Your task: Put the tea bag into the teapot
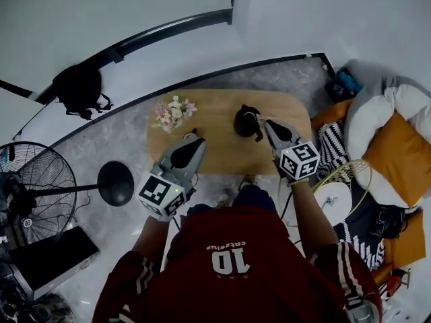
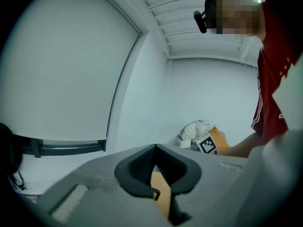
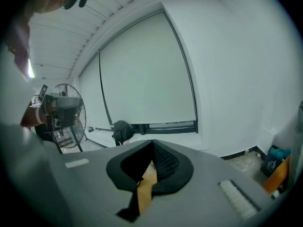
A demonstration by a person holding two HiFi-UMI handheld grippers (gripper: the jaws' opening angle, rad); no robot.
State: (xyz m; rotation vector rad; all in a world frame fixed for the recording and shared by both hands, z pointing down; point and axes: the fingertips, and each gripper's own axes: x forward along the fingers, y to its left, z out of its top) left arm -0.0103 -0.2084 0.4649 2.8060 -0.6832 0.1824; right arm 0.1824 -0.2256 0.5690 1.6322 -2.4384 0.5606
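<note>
The ribbed black jaws of the left gripper (image 1: 193,136) and right gripper (image 1: 261,120) are seen closed on nothing. A rounded black teapot (image 1: 245,121) is seen near the right jaws, on a smooth wooden desk (image 1: 222,150).

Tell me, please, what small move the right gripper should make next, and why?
Probably open the right gripper, whose tip shows beside the teapot in the head view. Its jaws are together with nothing between them, as are those of the left gripper, so neither can pick anything up yet. I cannot make out the tea bag on the wooden table.
</note>
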